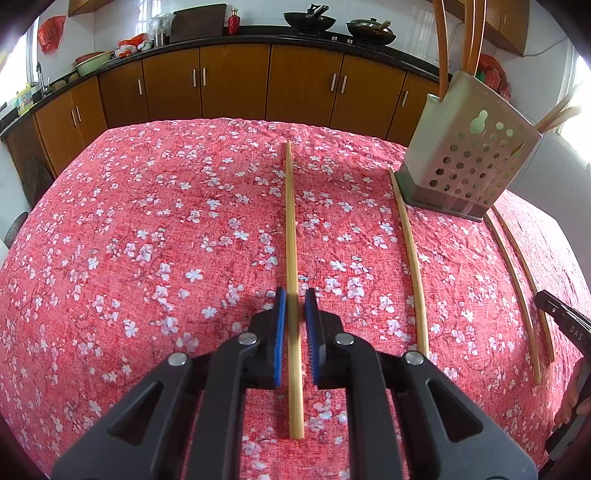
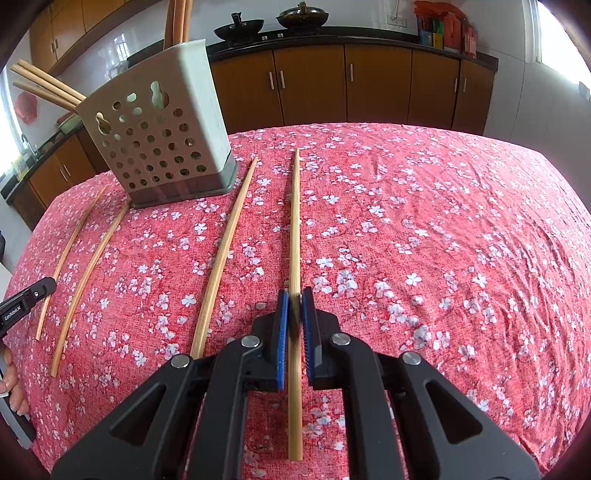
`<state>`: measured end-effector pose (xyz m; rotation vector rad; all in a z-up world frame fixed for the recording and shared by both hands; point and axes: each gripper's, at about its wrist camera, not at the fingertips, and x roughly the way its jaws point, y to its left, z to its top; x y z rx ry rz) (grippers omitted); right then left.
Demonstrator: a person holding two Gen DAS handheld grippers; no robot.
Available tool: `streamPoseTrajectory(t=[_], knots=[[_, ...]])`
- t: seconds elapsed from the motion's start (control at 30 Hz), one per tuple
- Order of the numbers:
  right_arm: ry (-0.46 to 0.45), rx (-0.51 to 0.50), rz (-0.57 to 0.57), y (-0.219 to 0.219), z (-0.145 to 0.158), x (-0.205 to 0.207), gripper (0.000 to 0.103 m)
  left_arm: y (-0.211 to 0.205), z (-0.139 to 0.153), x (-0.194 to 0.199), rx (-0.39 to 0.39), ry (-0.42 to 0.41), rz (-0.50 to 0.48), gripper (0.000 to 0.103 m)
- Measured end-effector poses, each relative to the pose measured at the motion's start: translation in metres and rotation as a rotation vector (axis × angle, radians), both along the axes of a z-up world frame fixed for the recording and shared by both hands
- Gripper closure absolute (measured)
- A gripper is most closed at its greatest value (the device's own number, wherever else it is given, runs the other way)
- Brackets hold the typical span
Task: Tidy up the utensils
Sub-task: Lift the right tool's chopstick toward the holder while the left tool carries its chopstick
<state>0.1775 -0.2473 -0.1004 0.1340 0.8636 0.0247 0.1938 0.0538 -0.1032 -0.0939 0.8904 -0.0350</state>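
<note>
Several bamboo chopsticks lie on a red floral tablecloth. In the left wrist view my left gripper [image 1: 295, 299] straddles one chopstick [image 1: 291, 229]; its blue pads stand slightly apart from the stick. In the right wrist view my right gripper [image 2: 294, 297] has its pads closed against another chopstick [image 2: 295, 221]. A grey perforated utensil holder [image 1: 469, 155] stands at the far right and holds several chopsticks; it also shows in the right wrist view [image 2: 162, 125] at the far left.
More chopsticks lie loose: one [image 1: 410, 258] beside the holder, two [image 1: 517, 288] further right, and one [image 2: 225, 254] left of my right gripper. The tablecloth [image 2: 443, 240] covers the table. Brown cabinets [image 1: 236, 81] and woks [image 1: 310, 20] stand behind.
</note>
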Motion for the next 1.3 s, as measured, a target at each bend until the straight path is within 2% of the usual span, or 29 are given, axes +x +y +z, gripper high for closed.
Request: streamPoseTrajectory(t=[0.5,0.7,0.97,1.03,1.07,1.2,1.3], knots=[[0.000,0.000,0.001,0.000,0.000,0.001,0.094,0.000,0.000,0.000,0.003,0.001,0.001,0.090],[0.001,-0.022,-0.006,0.002,0.000,-0.001,0.094,-0.010,-0.001,0.000,0.062,0.003,-0.015,0.088],[0.001,-0.012,-0.005,-0.001,0.002,-0.009,0.094,-0.011,-0.003,-0.006,0.084,0.003,-0.022,0.088],[0.001,-0.014,-0.001,-0.002,0.002,-0.009,0.094,-0.011,-0.003,-0.008,0.089,0.003,-0.027,0.090],[0.001,-0.015,0.000,-0.002,0.003,-0.010,0.095,-0.011,-0.002,-0.009,0.093,0.003,-0.025,0.095],[-0.004,-0.014,-0.008,-0.004,0.007,-0.016,0.095,-0.010,-0.001,-0.013,0.114,0.001,-0.030,0.095],[-0.051,0.005,-0.020,-0.010,0.019,-0.026,0.095,-0.007,0.012,-0.022,0.104,-0.042,-0.037,0.095]])
